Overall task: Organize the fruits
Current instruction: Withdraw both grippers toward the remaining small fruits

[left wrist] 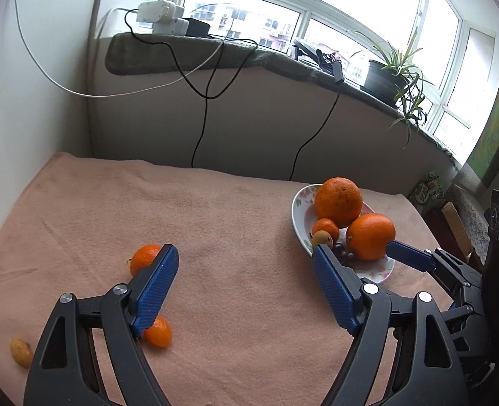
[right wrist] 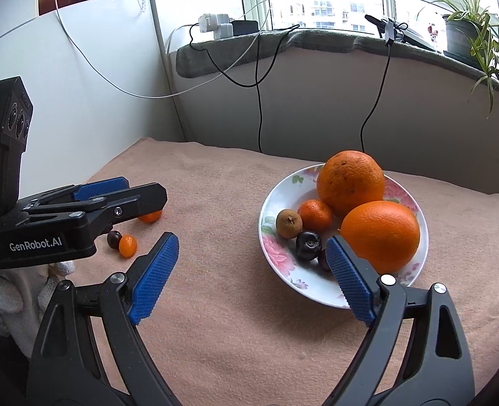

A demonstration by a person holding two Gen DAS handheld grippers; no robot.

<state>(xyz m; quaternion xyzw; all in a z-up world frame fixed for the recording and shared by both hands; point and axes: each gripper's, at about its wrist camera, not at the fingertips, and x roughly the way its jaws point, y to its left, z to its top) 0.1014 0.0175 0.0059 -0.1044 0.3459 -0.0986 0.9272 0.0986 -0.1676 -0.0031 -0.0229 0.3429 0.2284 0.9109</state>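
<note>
- Left gripper point(left wrist: 244, 264) hangs over the worktop point(left wrist: 232, 223) with its blue fingers spread wide and nothing between them
- Right gripper point(right wrist: 251, 248) is likewise spread apart and empty, its right finger over the near rim of the floral plate point(right wrist: 283, 264)
- On the plate sit two large oranges: one at the back point(right wrist: 350, 181), one at the front point(right wrist: 381, 231), touching each other
- Toward 9 o'clock from the oranges, still on the plate, lie a small mandarin point(right wrist: 315, 215), a brownish round fruit point(right wrist: 289, 223) and a dark plum point(right wrist: 308, 245); a second dark fruit is half hidden behind the right finger
- Loose on the pink cloth, at 9 o'clock from the plate and well apart from it: a mandarin point(left wrist: 143, 258) just beside the left gripper's left finger, a kumquat point(left wrist: 160, 333) at that finger's base, a yellowish fruit point(left wrist: 20, 352) at the near left edge
- The right wrist view also shows a dark fruit point(right wrist: 114, 238) touching the kumquat
- A potted plant point(left wrist: 389, 74) stands on the windowsill at 1 o'clock
</note>
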